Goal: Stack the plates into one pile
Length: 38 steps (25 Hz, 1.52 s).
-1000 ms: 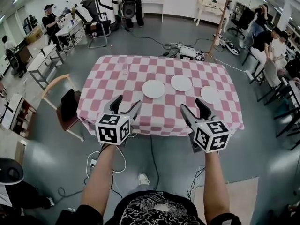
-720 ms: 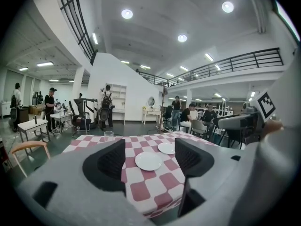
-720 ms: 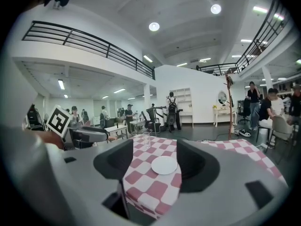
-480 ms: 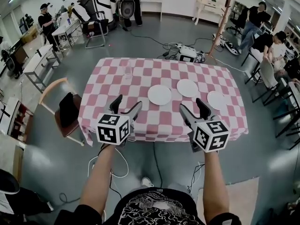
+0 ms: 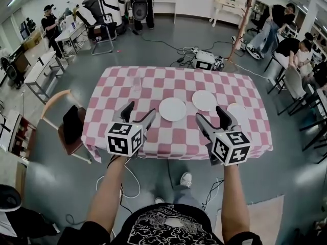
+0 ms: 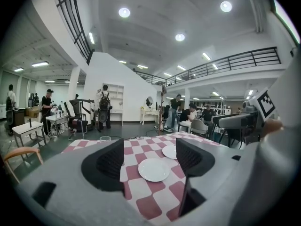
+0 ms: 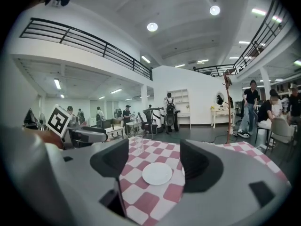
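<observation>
No words or numbers can be read. The white plastic cube [image 5: 124, 138] behind the left gripper [image 5: 140, 109] and the matching cube [image 5: 231, 147] behind the right gripper [image 5: 210, 113] bear black square patterns (codes, not letters).

A glossy grey floor [image 5: 61, 188] strewn with cables [image 5: 168, 44] surrounds the pink-and-white checked tabletop [image 5: 112, 93]. A wooden chair [image 5: 71, 125] stands beside it. White walls, a black balcony railing [image 6: 244, 60] and round ceiling lights [image 6: 124, 12] rise above.

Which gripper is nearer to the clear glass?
Left. The left gripper hangs just short of the glass; the right gripper is off to its right, by the rightmost plate. Both grippers' empty jaws have just been opening.
</observation>
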Motion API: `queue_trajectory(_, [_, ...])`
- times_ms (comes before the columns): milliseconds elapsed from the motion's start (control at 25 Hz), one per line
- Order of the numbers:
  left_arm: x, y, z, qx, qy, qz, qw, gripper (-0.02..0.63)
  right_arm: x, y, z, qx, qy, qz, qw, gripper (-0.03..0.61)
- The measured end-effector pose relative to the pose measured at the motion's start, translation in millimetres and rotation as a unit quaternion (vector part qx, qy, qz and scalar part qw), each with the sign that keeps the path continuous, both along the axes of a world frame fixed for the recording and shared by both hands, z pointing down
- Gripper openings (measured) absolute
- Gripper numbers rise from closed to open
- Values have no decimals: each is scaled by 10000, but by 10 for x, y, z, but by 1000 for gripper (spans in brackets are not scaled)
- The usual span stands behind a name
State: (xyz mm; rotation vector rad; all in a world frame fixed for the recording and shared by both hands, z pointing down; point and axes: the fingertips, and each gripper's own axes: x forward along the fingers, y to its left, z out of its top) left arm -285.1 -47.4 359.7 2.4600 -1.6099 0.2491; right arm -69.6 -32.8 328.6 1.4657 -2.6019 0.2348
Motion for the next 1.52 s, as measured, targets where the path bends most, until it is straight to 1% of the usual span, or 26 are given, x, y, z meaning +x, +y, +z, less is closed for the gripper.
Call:
queue_trajectory(200, [78,-368,65,-21,-52,-130,9999,345,73,-415,101,-43,-50,-112,9999,341])
queue_trajectory(520, [304,-1133,96,-102,-104,-361,9992,345,307,-1298,172,-174,-120,-280,9994,337])
queue_trajectory(840, [483,-1645,112,-180,-176,-626,9977,345,542,-1929,226,-291,-195,-456,9983,336])
queue_trajectory(1040, [543,-1790,118,-185,-329,-747,9965,345,648,-2170,221,-294,-305,-570,9975,330])
queue_trajectory(1240, [459,-1865,128,-237,-310,-859,9955,345,630,-2271,256,-357,-311,-618,9970,330])
queue_trajectory(1360, [417,-1915,121,-222,-310,-804,9960,345,591,-2297,267,-374,-312,-566,9972,330])
queue_trajectory(1520, [339,-2002,136,-200,-279,-625,9975,345,509,-2311,270,-353,-296,-400,9981,330])
